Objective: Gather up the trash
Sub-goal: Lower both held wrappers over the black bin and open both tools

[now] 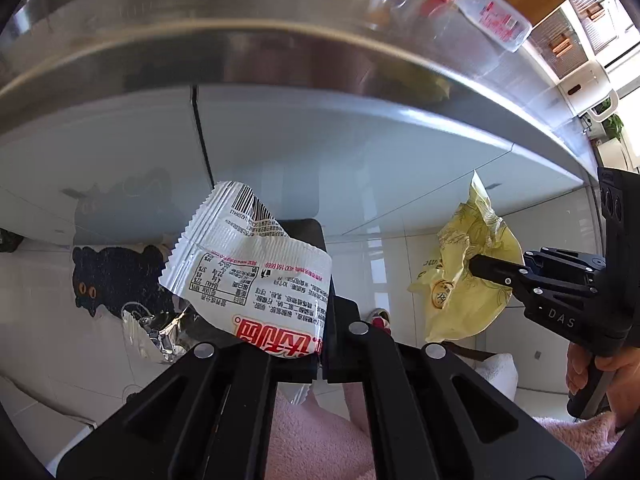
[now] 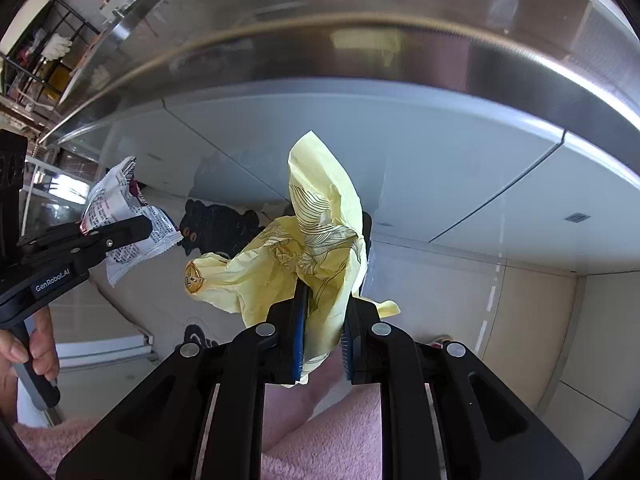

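Note:
My left gripper (image 1: 320, 320) is shut on a white snack wrapper (image 1: 256, 276) with red lettering and a barcode, held in the air below the counter edge. It also shows in the right wrist view (image 2: 128, 224), at the left. My right gripper (image 2: 324, 332) is shut on a crumpled pale yellow paper wrapper (image 2: 316, 240) that sticks up from the jaws. The yellow wrapper (image 1: 472, 276) and right gripper (image 1: 476, 266) show at the right of the left wrist view. Both grippers hang side by side in front of the counter.
A steel counter edge (image 1: 280, 60) curves overhead, with a red-capped plastic bottle (image 1: 492, 12) and glassware on top. White cabinet fronts (image 1: 320, 152) lie below it. A black cat-shaped mat (image 1: 120, 280) and crumpled foil (image 1: 160, 332) lie on the tiled floor.

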Demonstrator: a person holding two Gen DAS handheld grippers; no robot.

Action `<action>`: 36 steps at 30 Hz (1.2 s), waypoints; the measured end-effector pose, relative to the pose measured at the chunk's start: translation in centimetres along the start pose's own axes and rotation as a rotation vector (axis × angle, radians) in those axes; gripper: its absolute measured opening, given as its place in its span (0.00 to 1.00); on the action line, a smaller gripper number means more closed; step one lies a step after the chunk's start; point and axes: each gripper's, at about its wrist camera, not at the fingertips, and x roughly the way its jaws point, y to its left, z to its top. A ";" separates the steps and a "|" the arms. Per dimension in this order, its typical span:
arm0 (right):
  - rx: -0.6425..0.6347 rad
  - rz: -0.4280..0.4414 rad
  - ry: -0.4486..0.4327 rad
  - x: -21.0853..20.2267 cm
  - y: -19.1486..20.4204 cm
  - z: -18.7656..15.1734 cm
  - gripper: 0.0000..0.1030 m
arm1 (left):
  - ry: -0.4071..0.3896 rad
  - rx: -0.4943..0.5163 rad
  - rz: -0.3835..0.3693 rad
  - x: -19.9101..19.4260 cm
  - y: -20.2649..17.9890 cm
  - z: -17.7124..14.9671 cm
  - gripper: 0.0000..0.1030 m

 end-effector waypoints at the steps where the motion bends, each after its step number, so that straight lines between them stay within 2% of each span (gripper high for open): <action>1: 0.006 0.000 0.009 1.0 -0.1 -0.1 0.15 | 0.011 -0.002 0.003 1.1 0.3 -0.2 0.00; 5: 0.023 -0.014 0.043 5.1 -0.4 -0.7 0.15 | 0.053 -0.008 0.001 5.1 1.4 -0.4 0.00; 15: 0.074 -0.043 0.128 14.5 -0.5 -0.5 0.15 | 0.170 -0.054 -0.067 14.2 3.6 -0.5 0.00; 26: 0.133 -0.032 0.195 20.6 -1.3 0.9 0.15 | 0.227 -0.072 -0.089 19.7 5.0 1.0 0.03; 30: 0.128 -0.037 0.205 21.1 -1.3 0.9 0.15 | 0.231 -0.076 -0.091 20.0 5.3 0.9 0.07; 32: 0.129 -0.042 0.212 21.2 -1.4 1.1 0.15 | 0.236 -0.083 -0.100 19.9 5.5 0.9 0.21; 36: 0.147 -0.035 0.220 21.3 -2.5 1.4 0.15 | 0.239 -0.082 -0.100 19.8 5.8 1.0 0.31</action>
